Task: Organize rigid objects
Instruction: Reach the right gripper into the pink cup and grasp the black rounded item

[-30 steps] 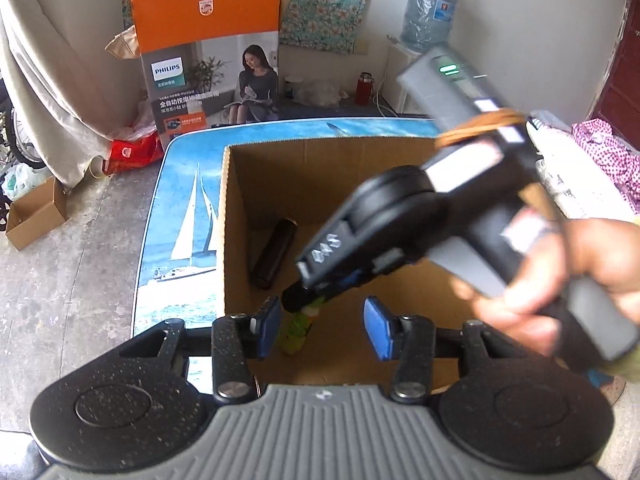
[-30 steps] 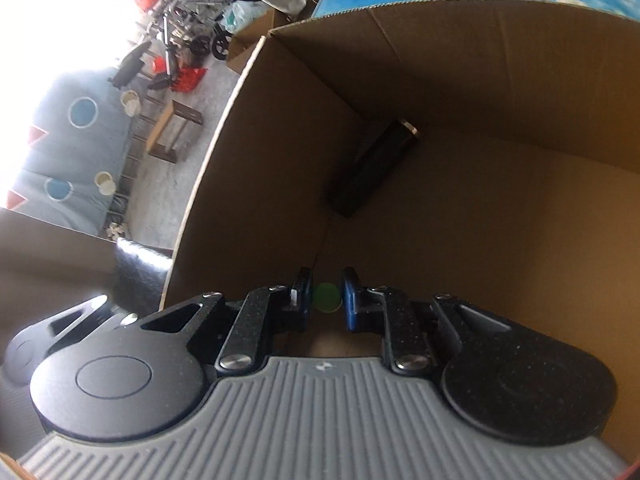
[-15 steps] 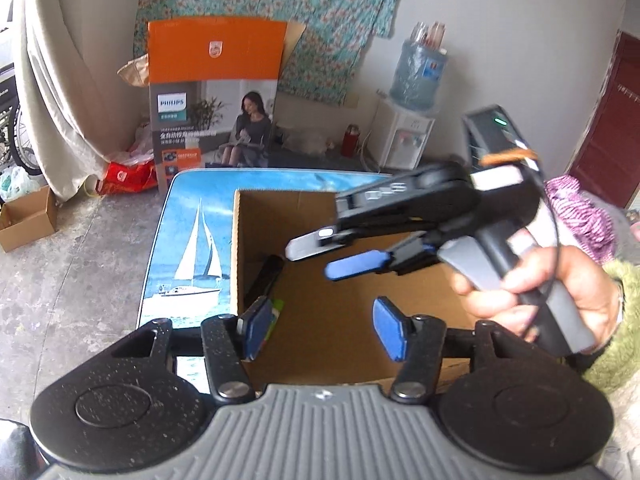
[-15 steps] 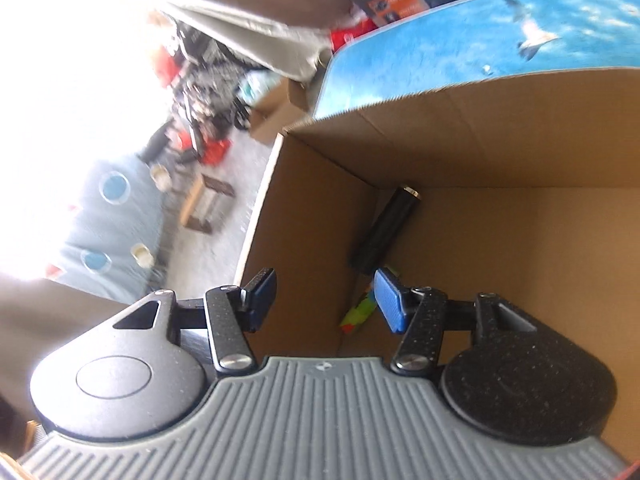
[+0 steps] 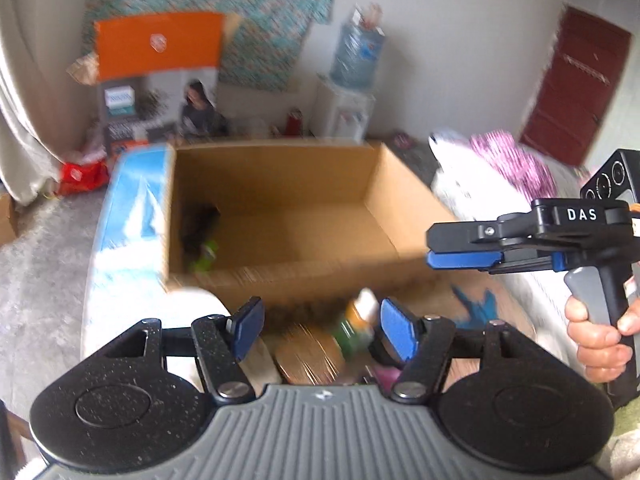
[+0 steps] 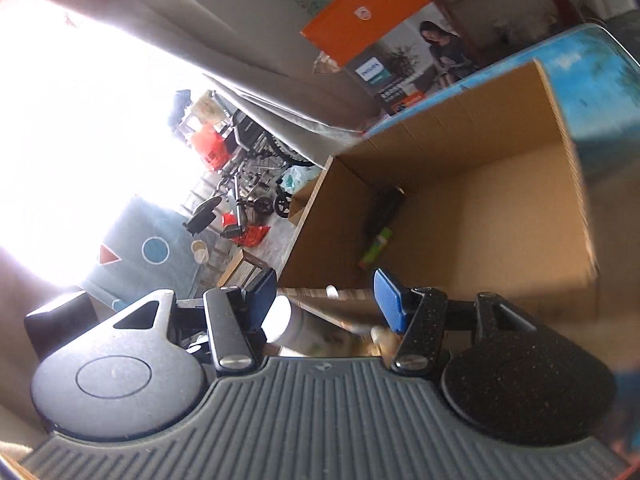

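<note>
Left wrist view, nearest: our left gripper (image 5: 322,330), jaws opening, empty, over blurred loose items (image 5: 352,328).
Right gripper (image 6: 325,300): spread, empty.
Beyond, done: dark tube (image 5: 200,222) and green item (image 5: 206,254) in cardboard box (image 5: 280,276).
Left: those items, we judge.

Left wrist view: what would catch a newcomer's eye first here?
The big open cardboard box fills the middle, with a black cylinder and a green item in its near-left corner. The right gripper juts in from the right, empty, beside the box.
</note>
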Motion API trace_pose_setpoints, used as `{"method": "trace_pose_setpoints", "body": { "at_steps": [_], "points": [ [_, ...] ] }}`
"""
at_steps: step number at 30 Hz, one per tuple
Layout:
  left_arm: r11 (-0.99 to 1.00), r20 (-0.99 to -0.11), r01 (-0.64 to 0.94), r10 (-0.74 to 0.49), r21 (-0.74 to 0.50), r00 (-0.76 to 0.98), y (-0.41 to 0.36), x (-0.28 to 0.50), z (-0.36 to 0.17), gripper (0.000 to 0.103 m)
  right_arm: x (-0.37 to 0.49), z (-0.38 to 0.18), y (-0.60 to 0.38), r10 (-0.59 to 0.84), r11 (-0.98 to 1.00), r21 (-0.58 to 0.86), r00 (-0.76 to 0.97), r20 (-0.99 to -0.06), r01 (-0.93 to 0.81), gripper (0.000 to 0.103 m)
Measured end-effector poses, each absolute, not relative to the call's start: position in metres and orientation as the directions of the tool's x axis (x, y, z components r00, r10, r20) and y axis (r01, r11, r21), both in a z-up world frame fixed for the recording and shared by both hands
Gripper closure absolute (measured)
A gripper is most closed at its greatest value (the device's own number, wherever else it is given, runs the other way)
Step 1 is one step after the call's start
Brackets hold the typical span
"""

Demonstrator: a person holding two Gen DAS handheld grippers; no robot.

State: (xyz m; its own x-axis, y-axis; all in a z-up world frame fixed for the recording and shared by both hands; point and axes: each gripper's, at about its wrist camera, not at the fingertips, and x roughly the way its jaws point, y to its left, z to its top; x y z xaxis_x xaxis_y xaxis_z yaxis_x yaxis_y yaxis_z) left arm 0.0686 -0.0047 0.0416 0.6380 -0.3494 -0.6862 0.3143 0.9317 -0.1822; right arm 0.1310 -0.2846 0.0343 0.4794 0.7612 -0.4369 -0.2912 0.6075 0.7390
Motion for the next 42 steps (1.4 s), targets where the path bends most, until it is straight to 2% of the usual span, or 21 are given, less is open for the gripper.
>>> {"method": "trace_pose_setpoints", "body": {
  "at_steps": [7,9,11,14,19,28,35,40,42],
  "points": [
    [0.895,-0.764,0.419,-0.378,-0.156,0.523,-0.044,0.045,-0.011,0.041,0.084,-0.036,-0.274,0.722,0.642,0.738,0.487,-0.492,-0.206,0.059],
    [0.891,-0.778,0.433,-0.369,-0.140,0.508,-0.053,0.041,-0.021,0.047,0.082,-0.045,-0.266,0.719,0.648,0.737,0.475,-0.507,-0.195,0.065],
    [0.885,-0.787,0.442,-0.373,-0.144,0.491,-0.059,0.037,-0.028,0.059,0.081,-0.054,-0.259,0.711,0.660,0.728,0.466,-0.526,-0.184,0.066],
    [0.875,-0.792,0.455,-0.391,-0.163,0.468,-0.065,0.039,-0.034,0.068,0.085,-0.060,-0.251,0.706,0.670,0.720,0.453,-0.545,-0.178,0.069],
    [0.880,-0.812,0.449,-0.371,-0.153,0.450,-0.073,0.045,-0.045,0.075,0.087,-0.063,-0.243,0.683,0.703,0.688,0.442,-0.582,-0.180,0.070],
    [0.889,-0.822,0.443,-0.336,-0.116,0.460,-0.078,0.053,-0.054,0.076,0.092,-0.073,-0.232,0.643,0.748,0.640,0.427,-0.635,-0.175,0.070],
    [0.891,-0.829,0.444,-0.317,-0.094,0.461,-0.082,0.058,-0.059,0.069,0.094,-0.075,-0.233,0.649,0.744,0.646,0.418,-0.636,-0.172,0.072],
    [0.894,-0.828,0.439,-0.311,-0.089,0.467,-0.084,0.061,-0.064,0.069,0.096,-0.079,-0.233,0.667,0.724,0.669,0.419,-0.616,-0.167,0.072],
    [0.895,-0.823,0.435,-0.316,-0.093,0.473,-0.083,0.061,-0.065,0.069,0.096,-0.082,-0.237,0.677,0.709,0.688,0.425,-0.602,-0.155,0.076]
  ]
}}
